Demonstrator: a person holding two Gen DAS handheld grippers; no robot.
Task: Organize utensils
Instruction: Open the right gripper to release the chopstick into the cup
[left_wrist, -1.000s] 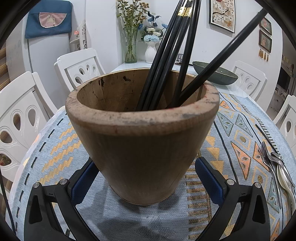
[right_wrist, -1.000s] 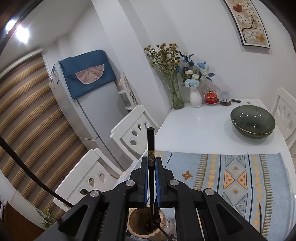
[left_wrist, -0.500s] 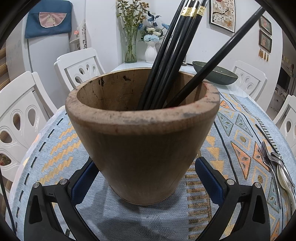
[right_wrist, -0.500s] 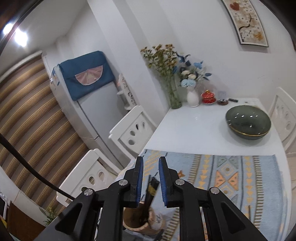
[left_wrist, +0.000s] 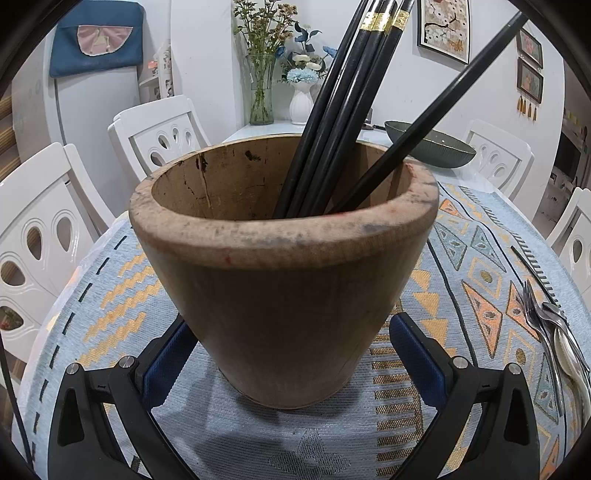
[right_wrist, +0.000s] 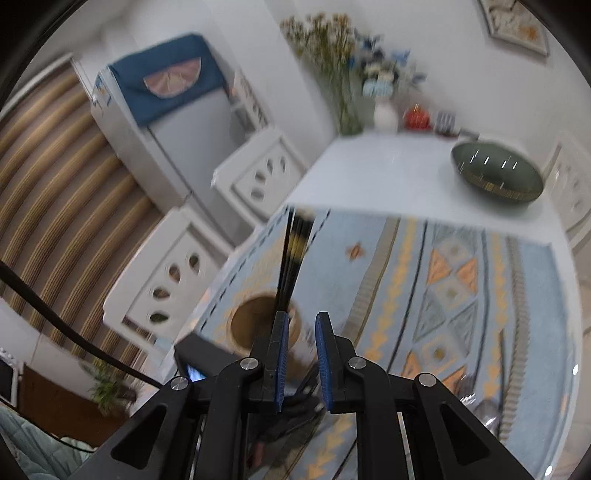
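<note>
Between the left claw (left_wrist: 291, 354) fingers: wooden holder (left_wrist: 284, 273).

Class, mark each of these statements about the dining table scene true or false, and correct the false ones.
1. Black chopsticks stand in the wooden cup. True.
2. The right hand-held gripper holds a chopstick. False: nothing is between its blue pads; its jaws have just been opening.
3. The left hand-held gripper has a finger on each side of the cup's base. True.
4. The green bowl sits on the patterned cloth. False: it sits on the bare white table beyond the cloth.
5. Forks and spoons lie on the cloth, right of the cup. True.
</note>
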